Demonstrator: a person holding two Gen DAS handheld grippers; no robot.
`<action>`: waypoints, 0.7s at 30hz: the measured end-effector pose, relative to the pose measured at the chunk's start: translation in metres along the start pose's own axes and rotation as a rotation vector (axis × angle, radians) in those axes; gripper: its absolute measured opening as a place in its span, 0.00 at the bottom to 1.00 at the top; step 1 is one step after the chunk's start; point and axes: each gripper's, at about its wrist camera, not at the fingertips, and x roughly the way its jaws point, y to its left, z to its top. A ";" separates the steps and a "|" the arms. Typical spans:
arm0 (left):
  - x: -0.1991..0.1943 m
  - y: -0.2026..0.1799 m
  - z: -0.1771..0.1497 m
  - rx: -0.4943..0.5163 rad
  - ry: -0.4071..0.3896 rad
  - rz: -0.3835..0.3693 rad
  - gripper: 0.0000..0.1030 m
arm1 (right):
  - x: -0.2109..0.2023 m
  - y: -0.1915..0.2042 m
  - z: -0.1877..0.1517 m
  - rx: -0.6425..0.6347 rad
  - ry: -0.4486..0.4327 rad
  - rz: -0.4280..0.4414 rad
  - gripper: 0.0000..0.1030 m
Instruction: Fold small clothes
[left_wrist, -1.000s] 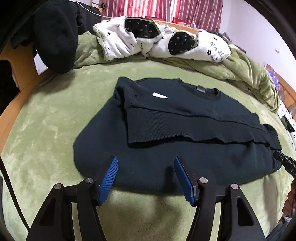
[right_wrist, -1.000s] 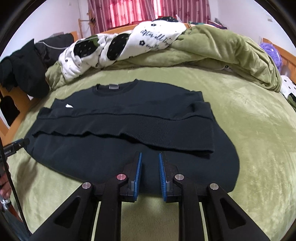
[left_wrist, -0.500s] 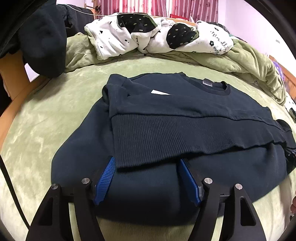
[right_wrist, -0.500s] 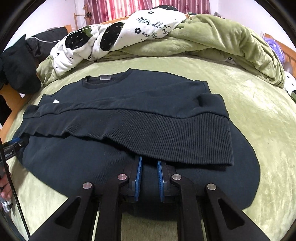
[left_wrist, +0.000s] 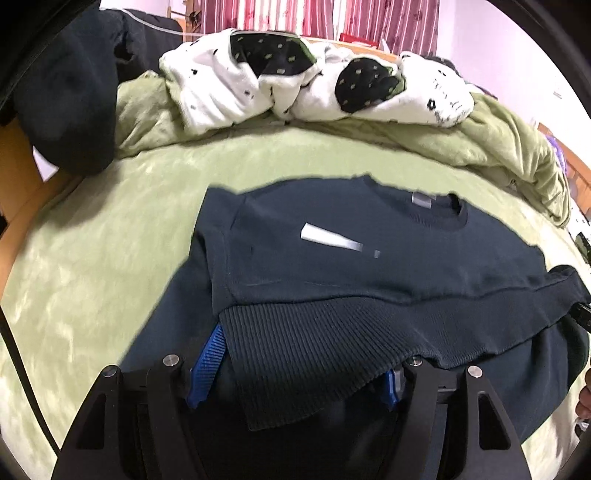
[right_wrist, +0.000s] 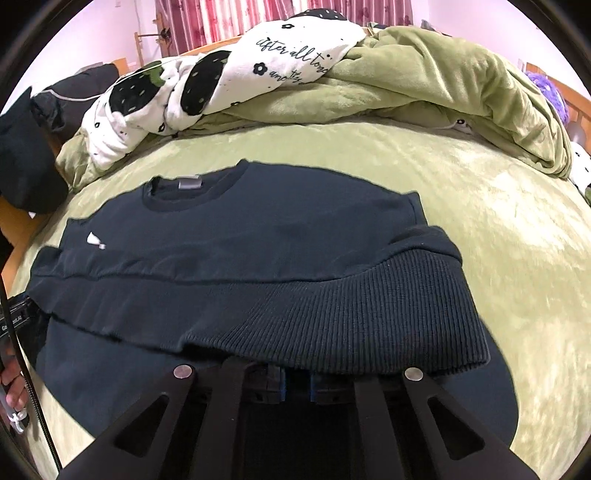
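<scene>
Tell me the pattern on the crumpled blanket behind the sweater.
The blanket is white with black flowers, script lettering and dark speckled patches; clearest in the right wrist view.

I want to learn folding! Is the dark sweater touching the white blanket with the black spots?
Apart. In the right wrist view, a plain strip of green bed cover lies between the sweater collar and the white blanket heaped behind it.

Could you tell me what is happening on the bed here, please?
A person holding a gripper in each hand is folding a dark navy sweatshirt spread on a green blanket. Its ribbed hem is already doubled up over the body. Both grippers are tucked under that folded edge: the left gripper has its jaws apart with the cloth lying across them, and the right gripper is shut, its tips hidden beneath the hem. A rumpled white quilt lies beyond.
</scene>
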 end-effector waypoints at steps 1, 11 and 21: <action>0.000 0.001 0.006 -0.006 -0.008 -0.001 0.65 | 0.001 -0.001 0.005 0.005 -0.003 0.004 0.06; 0.034 0.017 0.053 -0.087 -0.018 -0.010 0.65 | 0.030 -0.013 0.055 0.033 -0.016 -0.003 0.06; 0.069 0.033 0.055 -0.124 0.034 0.034 0.63 | 0.057 -0.043 0.072 0.070 0.036 -0.073 0.07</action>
